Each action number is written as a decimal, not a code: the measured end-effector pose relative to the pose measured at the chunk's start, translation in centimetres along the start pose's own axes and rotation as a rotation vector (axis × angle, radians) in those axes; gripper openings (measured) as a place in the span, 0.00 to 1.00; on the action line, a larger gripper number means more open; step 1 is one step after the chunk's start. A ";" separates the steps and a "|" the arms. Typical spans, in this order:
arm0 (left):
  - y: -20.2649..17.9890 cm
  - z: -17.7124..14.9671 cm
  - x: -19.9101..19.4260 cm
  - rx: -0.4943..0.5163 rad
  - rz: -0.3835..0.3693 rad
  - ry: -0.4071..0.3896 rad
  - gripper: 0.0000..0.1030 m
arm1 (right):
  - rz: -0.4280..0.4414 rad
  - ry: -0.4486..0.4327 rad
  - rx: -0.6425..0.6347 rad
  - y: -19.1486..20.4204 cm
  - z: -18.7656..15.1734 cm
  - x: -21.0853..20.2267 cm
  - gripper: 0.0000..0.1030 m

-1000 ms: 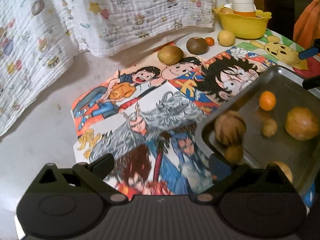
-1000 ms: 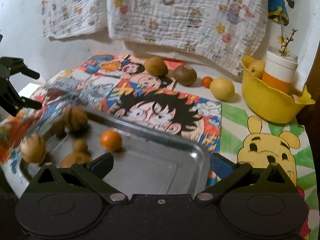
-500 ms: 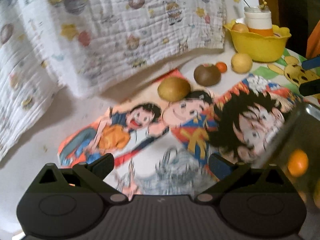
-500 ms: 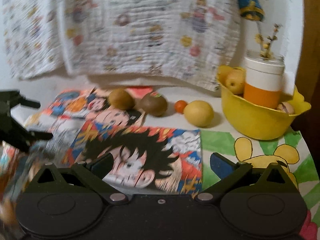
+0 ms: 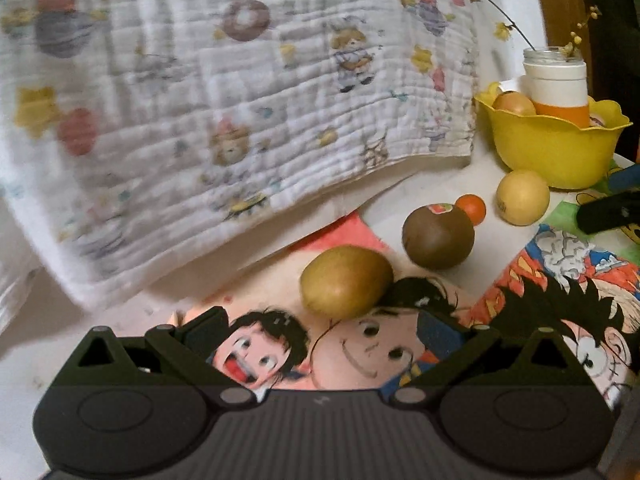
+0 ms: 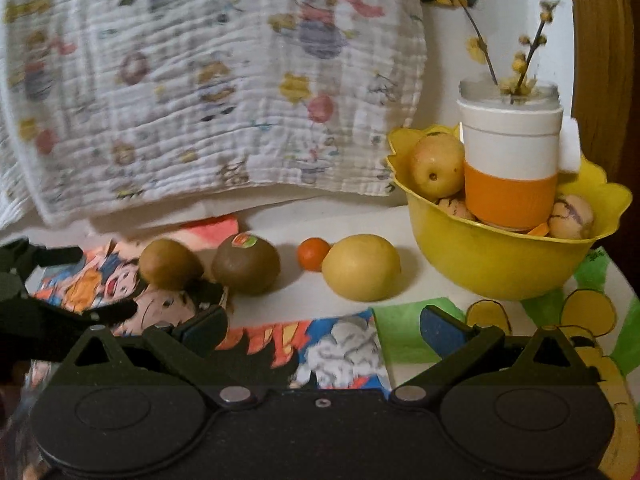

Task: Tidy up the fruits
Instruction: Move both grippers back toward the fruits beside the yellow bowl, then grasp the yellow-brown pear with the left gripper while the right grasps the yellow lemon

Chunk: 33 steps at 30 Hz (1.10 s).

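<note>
You are facing the firm, light greenish-brown oval kiwi (image 5: 346, 282); left gripper (image 5: 322, 332) fingers gaping empty; grip its rounded sides gently.

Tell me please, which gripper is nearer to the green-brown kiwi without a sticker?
Left. The left gripper sits just in front of the green-brown kiwi, open and empty. The right gripper is farther to the right, pointing nearer the yellow lemon.
</note>
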<state>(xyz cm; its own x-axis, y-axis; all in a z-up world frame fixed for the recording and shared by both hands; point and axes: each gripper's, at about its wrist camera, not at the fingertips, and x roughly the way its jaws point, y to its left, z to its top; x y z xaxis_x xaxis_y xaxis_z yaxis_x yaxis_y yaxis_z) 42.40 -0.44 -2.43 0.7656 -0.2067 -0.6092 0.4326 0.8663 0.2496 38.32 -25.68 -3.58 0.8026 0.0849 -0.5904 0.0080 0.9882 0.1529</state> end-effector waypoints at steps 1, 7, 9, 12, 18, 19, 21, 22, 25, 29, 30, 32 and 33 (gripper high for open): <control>-0.1 0.0 0.4 0.012 -0.005 -0.004 1.00 | -0.007 -0.002 0.010 -0.1 0.2 0.5 0.99; -0.4 0.1 2.4 0.067 -0.020 -0.025 1.00 | -0.078 -0.029 0.027 -0.8 0.8 2.7 0.95; -0.3 0.1 2.9 0.078 -0.026 -0.029 1.00 | -0.093 -0.028 0.039 -1.0 0.8 3.5 0.93; -0.3 0.2 3.8 0.093 -0.034 -0.037 1.00 | -0.109 -0.025 0.050 -1.0 0.8 4.5 0.91; -0.1 0.5 5.5 0.115 -0.063 -0.043 0.99 | -0.148 -0.034 0.074 -0.9 0.9 6.1 0.87; -0.1 0.6 5.6 0.117 -0.068 -0.043 0.99 | -0.154 -0.035 0.077 -0.8 0.9 6.3 0.87; -0.1 0.6 6.0 0.122 -0.074 -0.043 0.99 | -0.167 -0.030 0.081 -0.7 1.0 6.8 0.86; -0.1 0.6 6.1 0.122 -0.077 -0.045 0.99 | -0.172 -0.029 0.085 -0.7 1.0 7.1 0.85; 0.0 0.7 6.5 0.113 -0.098 -0.045 0.96 | -0.181 -0.031 0.085 -0.6 0.9 7.6 0.84; 0.3 0.6 6.7 0.103 -0.109 -0.042 0.91 | -0.193 -0.036 0.083 -0.4 0.8 8.1 0.80; 0.4 0.6 6.9 0.099 -0.114 -0.040 0.89 | -0.191 -0.030 0.092 -0.5 0.9 8.2 0.80; 0.6 0.6 7.0 0.091 -0.122 -0.040 0.88 | -0.186 -0.018 0.105 -0.5 0.9 8.4 0.78; 0.6 0.7 7.1 0.090 -0.124 -0.040 0.87 | -0.183 -0.017 0.110 -0.6 0.9 8.4 0.78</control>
<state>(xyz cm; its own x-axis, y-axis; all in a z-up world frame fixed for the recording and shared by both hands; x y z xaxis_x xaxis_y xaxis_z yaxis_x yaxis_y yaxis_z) 48.43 -1.74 -6.10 0.7212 -0.3290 -0.6096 0.5647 0.7889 0.2423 45.60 -25.64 -7.89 0.7916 -0.0976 -0.6032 0.2187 0.9670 0.1306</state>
